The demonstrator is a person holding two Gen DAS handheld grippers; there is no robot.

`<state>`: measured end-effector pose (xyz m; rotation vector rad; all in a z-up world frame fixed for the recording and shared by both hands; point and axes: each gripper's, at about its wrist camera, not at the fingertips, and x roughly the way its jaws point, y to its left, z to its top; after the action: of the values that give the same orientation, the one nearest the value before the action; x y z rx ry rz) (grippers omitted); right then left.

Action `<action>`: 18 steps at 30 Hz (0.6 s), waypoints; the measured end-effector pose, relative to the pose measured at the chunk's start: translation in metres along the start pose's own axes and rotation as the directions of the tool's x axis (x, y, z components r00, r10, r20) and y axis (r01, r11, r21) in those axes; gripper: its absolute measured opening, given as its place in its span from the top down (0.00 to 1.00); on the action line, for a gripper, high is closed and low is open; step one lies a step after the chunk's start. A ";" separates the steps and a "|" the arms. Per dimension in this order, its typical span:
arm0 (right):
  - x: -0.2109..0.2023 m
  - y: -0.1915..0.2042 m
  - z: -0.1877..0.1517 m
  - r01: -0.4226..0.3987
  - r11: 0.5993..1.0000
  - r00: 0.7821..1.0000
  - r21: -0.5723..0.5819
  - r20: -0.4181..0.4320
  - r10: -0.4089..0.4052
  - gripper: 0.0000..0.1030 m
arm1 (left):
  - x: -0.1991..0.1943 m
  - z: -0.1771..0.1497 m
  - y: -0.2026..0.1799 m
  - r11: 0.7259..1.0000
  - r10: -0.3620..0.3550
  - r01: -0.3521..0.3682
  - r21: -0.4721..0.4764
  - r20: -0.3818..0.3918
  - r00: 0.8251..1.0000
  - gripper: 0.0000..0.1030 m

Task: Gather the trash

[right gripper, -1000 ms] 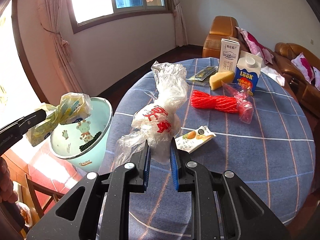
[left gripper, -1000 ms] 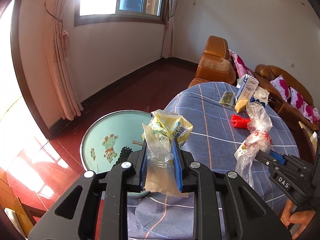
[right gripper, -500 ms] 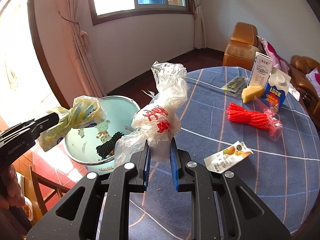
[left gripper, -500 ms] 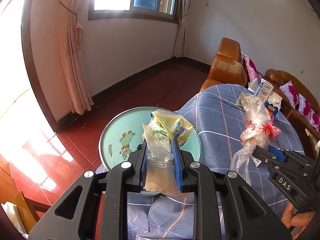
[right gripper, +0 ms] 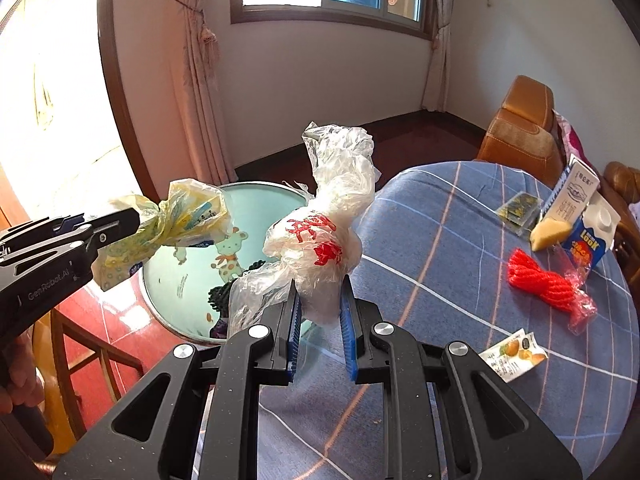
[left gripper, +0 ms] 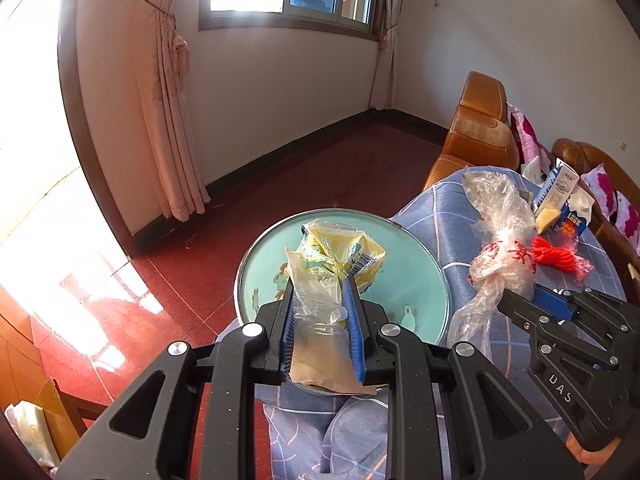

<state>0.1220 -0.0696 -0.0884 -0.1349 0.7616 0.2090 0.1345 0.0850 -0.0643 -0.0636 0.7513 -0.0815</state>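
**Two grippers hold crumpled bags above a pale green bin**

The left gripper point(left gripper: 320, 300) points forward and downward, its black arms filling the lower frame. Its jaws stand narrow, clamped on a yellow wrapper point(left gripper: 340, 252), a crinkled, thin plastic bag with printed patches, bunched at the top and trailing a flat clear tail down between the ribbed blue pads. The wrapper hangs directly over the open mouth of the bin point(left gripper: 420, 248), a round pail with a shiny metal rim and a smooth mint-green inside printed with cartoon animals.

The right gripper point(right gripper: 320, 304) also tilts downward, held just beside the left one. Its jaws are narrow too, pinching a clear bag point(right gripper: 332, 216), a wrinkled, translucent plastic bag knotted in the middle and marked with red characters. It rises upright above the pads, over the edge where the bin meets the worktop point(right gripper: 440, 248), which is round and draped in a blue checked cloth. A dark lump of trash lies inside the bin.

On the cloth lie a red mesh bundle point(right gripper: 536, 280), a flat fruit-printed packet point(right gripper: 512, 354), a blue milk carton point(right gripper: 588, 236), a white box point(right gripper: 576, 196) and a yellow wedge point(right gripper: 548, 234).

A hand point(right gripper: 20, 372) grips the left gripper's handle at the frame edge.
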 end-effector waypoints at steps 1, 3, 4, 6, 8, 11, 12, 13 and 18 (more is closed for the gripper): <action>0.002 0.003 0.001 0.000 1.000 1.000 -0.012 -0.001 0.000 0.82 | 0.002 0.000 0.001 1.000 0.003 -0.003 -0.001 -0.002 1.000 0.78; 0.007 0.007 0.003 -0.006 1.000 1.000 -0.024 -0.008 0.005 0.82 | 0.004 0.001 0.002 1.000 0.006 -0.006 -0.006 -0.006 1.000 0.78; 0.009 0.009 0.005 -0.009 1.000 1.000 -0.028 -0.011 0.008 0.82 | 0.006 0.001 0.003 1.000 0.008 -0.008 -0.009 -0.007 1.000 0.78; 0.013 0.011 0.007 -0.011 0.999 1.000 -0.039 -0.012 0.010 0.82 | 0.008 0.002 0.005 1.000 0.011 -0.011 -0.011 -0.009 1.000 0.78; 0.017 0.015 0.009 -0.014 0.999 1.000 -0.047 -0.015 0.013 0.82 | 0.010 0.002 0.008 1.000 0.015 -0.015 -0.012 -0.011 1.000 0.78; 0.022 0.018 0.012 -0.015 0.998 1.000 -0.059 -0.020 0.013 0.82 | 0.015 0.004 0.009 1.000 0.020 -0.020 -0.011 -0.013 1.000 0.78; 0.024 0.018 0.013 -0.014 0.998 1.000 -0.062 -0.023 0.012 0.82 | 0.016 0.004 0.010 1.000 0.021 -0.021 -0.011 -0.013 1.000 0.78; 0.027 0.018 0.014 -0.013 0.998 1.000 -0.064 -0.026 0.012 0.82 | 0.018 0.005 0.010 1.000 0.023 -0.023 -0.012 -0.015 1.000 0.78; 0.041 0.021 0.016 -0.008 0.997 0.999 -0.076 -0.046 0.005 0.82 | 0.029 0.008 0.014 1.000 0.025 -0.026 -0.014 -0.024 0.999 0.78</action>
<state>0.1569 -0.0406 -0.1066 -0.2102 0.8001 0.2420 0.1619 0.0960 -0.0790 -0.0664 0.7768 -0.0527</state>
